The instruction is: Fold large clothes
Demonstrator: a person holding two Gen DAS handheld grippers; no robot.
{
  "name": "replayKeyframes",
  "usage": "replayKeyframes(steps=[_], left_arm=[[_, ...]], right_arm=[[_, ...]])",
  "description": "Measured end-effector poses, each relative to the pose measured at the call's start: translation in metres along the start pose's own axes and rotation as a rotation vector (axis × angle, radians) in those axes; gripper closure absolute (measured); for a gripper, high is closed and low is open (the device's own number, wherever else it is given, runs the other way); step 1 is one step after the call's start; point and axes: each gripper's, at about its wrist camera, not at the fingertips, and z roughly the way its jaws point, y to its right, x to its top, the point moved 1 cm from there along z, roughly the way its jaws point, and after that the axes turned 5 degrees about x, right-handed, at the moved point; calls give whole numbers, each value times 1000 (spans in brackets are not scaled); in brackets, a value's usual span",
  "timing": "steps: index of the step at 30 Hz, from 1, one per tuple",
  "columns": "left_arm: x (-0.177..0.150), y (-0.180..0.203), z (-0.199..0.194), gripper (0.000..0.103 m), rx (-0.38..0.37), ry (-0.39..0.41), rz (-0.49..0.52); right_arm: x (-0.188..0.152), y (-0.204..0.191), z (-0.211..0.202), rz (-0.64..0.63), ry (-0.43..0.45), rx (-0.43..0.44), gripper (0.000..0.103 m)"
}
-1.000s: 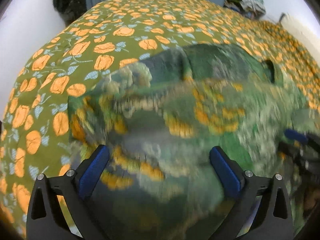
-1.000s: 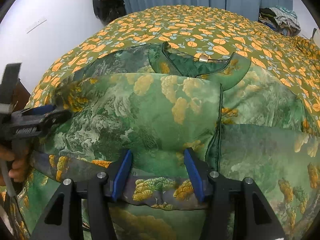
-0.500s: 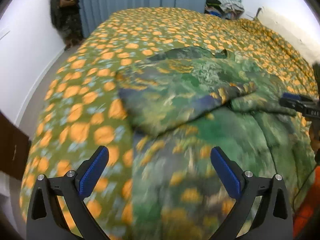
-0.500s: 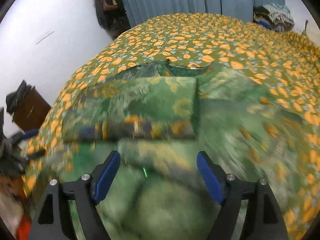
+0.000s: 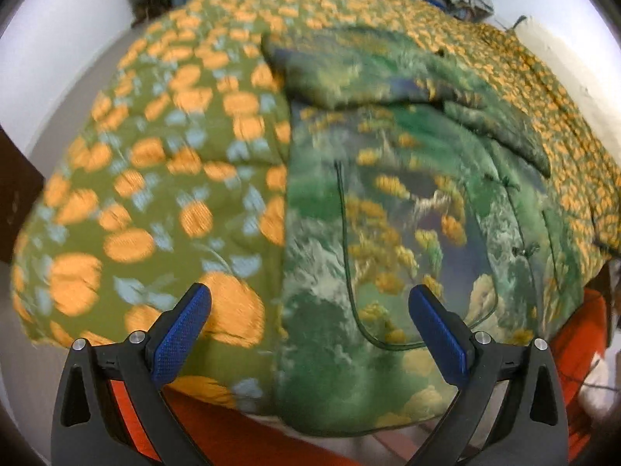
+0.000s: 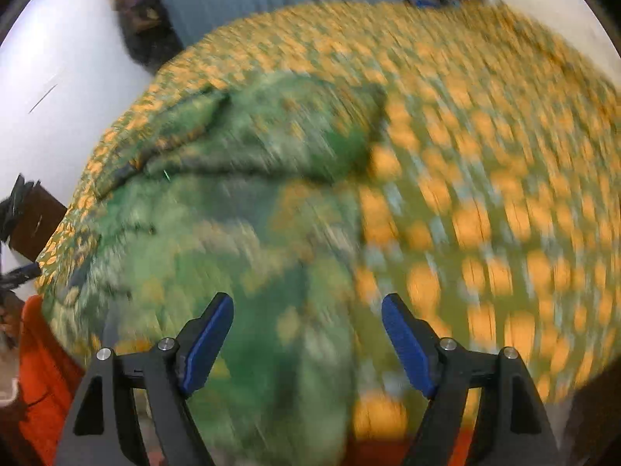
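Both tongs have let go of the green garment and drawn back toward the near edge of the bed: from the left wrist, the left tongs (image 5: 308, 330) hang spread and empty over the garment (image 5: 388, 213), whose upper part now lies folded down across its body on the orange-flowered bedspread (image 5: 163, 163). From the blurred right wrist view, the right tongs (image 6: 306, 339) are likewise parted and hold nothing above the garment's (image 6: 233, 213) lower half, so I judge one fold finished and the hem, hanging near the bed's front edge, next to be gathered.
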Motion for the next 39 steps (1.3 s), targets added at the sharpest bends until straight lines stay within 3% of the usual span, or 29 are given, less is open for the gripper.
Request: replayKeyframes(steps=[3,7,10,13,14,15,16,17,20,22,24,31,39], left_arm=[[-6,-2,17,2,-89,-57,-68],[-20,19,40,2,-133,-151,13],[-23,33,39,2,-152,-163,72],[-25,37,40,2,-198,-197,74],[-25,37,39,2,-212,-207,72],[-25,37,39,3,-230,-218,67],[-26,37,38,10,-245,-227,63],[-27,37,36,18,-251,-236,61],[-26,34,34,49,-230,-251,57],[-25,27,32,79,-234,-260,25],[-24,19,25,88,-263,-253,-18],[-33,26,-24,92,-280,-174,18],[-72,21,-71,92,-271,-224,78]], right_arm=[[-27,17,7,39,-70,4,22],[-47,22,34,83,-184,98,22],[-51,14,59,68,-254,128,22],[-50,4,71,86,-289,231,22],[-49,2,72,91,-296,265,24],[-47,-4,70,80,-294,298,42],[-45,-9,66,58,-280,293,73],[-44,-13,63,51,-271,289,81],[-37,-19,50,69,-240,315,89],[-32,-22,35,64,-207,321,89],[-24,-27,26,68,-174,336,89],[-14,-38,-11,74,-109,381,90],[-42,-37,-56,127,-105,493,90]])
